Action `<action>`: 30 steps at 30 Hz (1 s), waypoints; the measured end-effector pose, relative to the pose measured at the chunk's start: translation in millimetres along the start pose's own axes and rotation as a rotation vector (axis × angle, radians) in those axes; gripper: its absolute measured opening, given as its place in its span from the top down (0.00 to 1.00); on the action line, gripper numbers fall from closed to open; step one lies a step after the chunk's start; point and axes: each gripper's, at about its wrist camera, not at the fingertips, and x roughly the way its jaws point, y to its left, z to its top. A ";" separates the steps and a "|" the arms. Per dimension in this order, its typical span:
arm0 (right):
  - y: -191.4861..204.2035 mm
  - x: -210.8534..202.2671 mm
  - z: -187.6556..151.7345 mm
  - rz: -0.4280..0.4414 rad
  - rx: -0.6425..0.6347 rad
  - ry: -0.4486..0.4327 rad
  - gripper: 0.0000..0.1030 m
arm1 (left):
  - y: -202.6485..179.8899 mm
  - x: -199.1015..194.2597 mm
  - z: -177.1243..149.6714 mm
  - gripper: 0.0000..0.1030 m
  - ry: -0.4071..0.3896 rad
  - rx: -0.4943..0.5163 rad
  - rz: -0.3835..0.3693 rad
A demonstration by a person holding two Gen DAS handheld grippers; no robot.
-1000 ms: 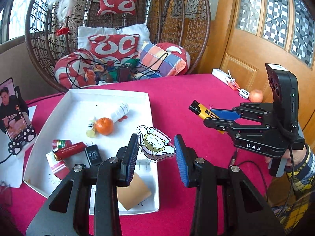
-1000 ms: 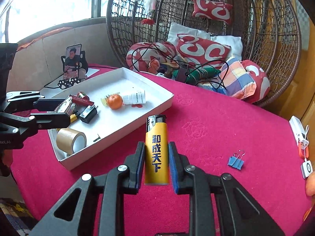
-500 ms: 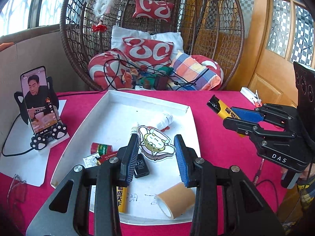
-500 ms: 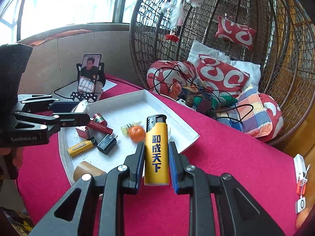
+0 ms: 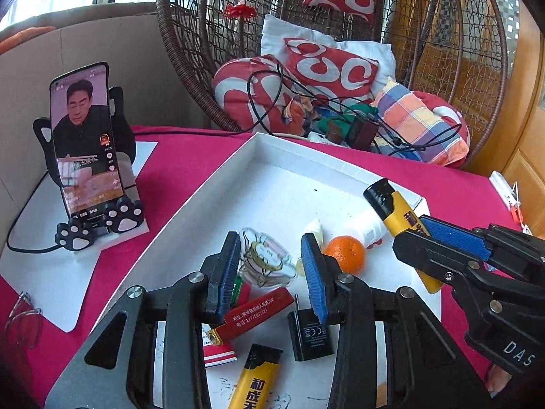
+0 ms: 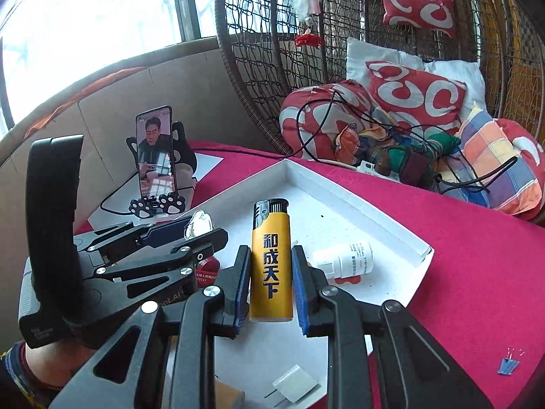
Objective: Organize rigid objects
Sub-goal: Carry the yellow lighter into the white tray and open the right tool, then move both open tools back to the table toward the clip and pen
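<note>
My left gripper (image 5: pixel 269 259) is shut on a clear cartoon-cat acrylic charm (image 5: pixel 264 260) and holds it over the white tray (image 5: pixel 238 170). My right gripper (image 6: pixel 270 266) is shut on a yellow lighter (image 6: pixel 271 259), upright, over the tray (image 6: pixel 340 197); it also shows in the left wrist view (image 5: pixel 398 218). In the tray lie an orange (image 5: pixel 344 254), a white bottle (image 6: pixel 344 259), a red lighter (image 5: pixel 255 313), a black charger (image 5: pixel 311 335) and a second yellow lighter (image 5: pixel 253 381).
A phone on a black paw stand (image 5: pixel 85 150) plays video at the left. A wicker chair with cushions and cables (image 5: pixel 340 78) stands behind the red table. A blue binder clip (image 6: pixel 509 364) lies at the right. Glasses (image 5: pixel 20 317) lie at the left edge.
Both grippers have moved left and forward over the tray, each still holding its object. The right gripper with the lighter now sits close beside the left one.
</note>
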 end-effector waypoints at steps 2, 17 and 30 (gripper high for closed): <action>-4.8 1.3 -5.7 0.006 0.030 -0.004 0.77 | -3.5 -1.6 -4.4 0.55 -0.009 0.019 0.032; -27.0 -75.3 -27.7 -0.049 0.115 -0.249 0.00 | -30.8 -26.7 -15.1 0.00 -0.049 0.065 0.091; -110.1 -188.0 -63.8 -0.251 0.268 -0.450 0.00 | -108.6 -54.0 -31.0 0.00 -0.059 0.228 -0.129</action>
